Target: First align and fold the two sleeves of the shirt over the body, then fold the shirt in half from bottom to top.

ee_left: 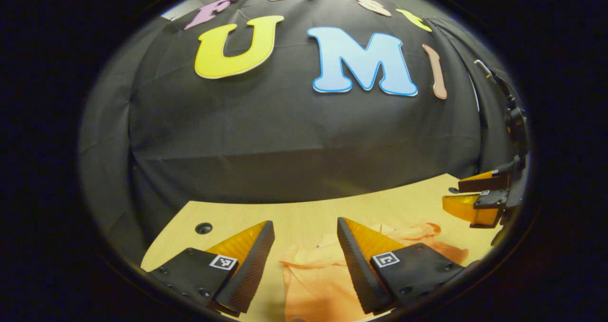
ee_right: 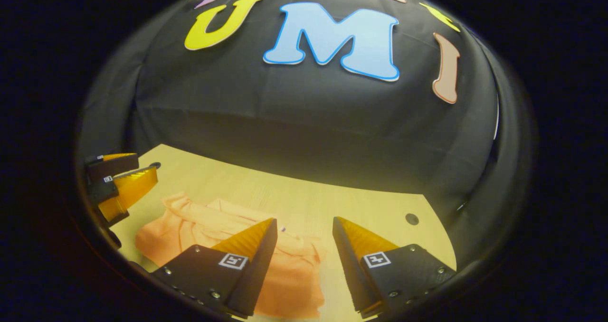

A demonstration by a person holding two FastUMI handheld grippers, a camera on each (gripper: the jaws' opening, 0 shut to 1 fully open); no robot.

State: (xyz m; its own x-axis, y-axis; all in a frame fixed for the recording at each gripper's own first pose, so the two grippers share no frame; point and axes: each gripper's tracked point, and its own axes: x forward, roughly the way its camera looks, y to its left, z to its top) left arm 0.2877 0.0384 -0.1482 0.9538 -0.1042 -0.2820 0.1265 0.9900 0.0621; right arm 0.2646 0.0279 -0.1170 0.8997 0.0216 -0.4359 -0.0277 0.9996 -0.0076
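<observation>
The shirt (ee_right: 228,246) lies bunched on the table (ee_right: 304,194), sleeves not yet aligned over the body. The left claw (ee_left: 304,260) and right claw (ee_right: 304,260) both hover above the fabric with jaws spread and nothing between them. Judged from this, each claw is staged over its own side to take one sleeve.

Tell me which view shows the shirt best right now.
The right gripper view: the shirt lies spread on the table, most of its crumpled top visible past the open right gripper. The left gripper view catches less of it, partly hidden behind the open left gripper.
</observation>
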